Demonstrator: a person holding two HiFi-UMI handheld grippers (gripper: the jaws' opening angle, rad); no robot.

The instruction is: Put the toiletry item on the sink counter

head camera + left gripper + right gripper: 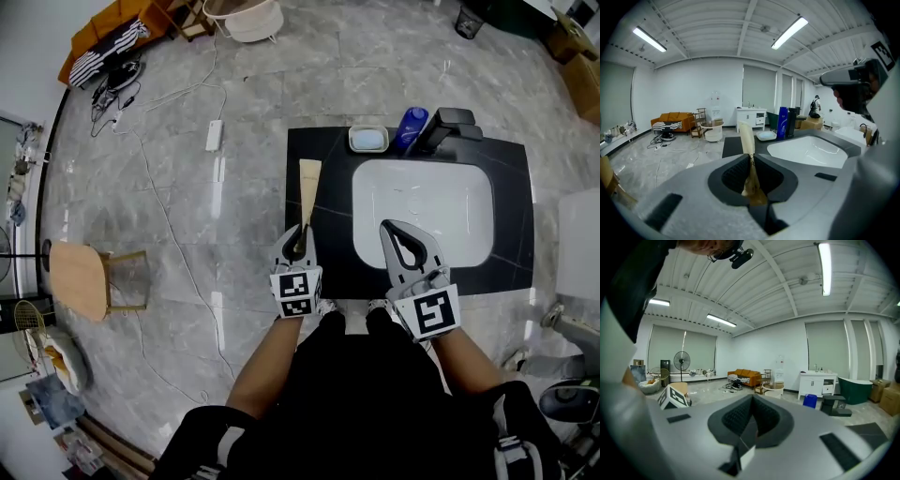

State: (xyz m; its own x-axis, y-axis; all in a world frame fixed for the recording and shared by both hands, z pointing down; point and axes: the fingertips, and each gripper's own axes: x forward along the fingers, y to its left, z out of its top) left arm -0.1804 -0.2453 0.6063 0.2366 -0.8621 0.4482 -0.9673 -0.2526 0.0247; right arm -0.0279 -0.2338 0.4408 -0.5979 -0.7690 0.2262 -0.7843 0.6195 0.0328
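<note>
A cream, flat-ended toiletry tube (308, 190) sticks forward out of my left gripper (299, 242), whose jaws are shut on its lower end. It hangs over the left strip of the black sink counter (322, 272); I cannot tell whether it touches the top. In the left gripper view the tube (746, 137) rises from between the jaws of that gripper (751, 158) toward the counter's far end. My right gripper (409, 246) hovers over the front rim of the white basin (424, 208). Its jaws (752, 398) are shut with nothing between them.
At the counter's back stand a soap dish (368, 140), a blue bottle (411, 127) and a black faucet (448, 127). On the marble floor to the left are a wooden chair (86, 278), a power strip (214, 135) with cables, and a white tub (247, 19).
</note>
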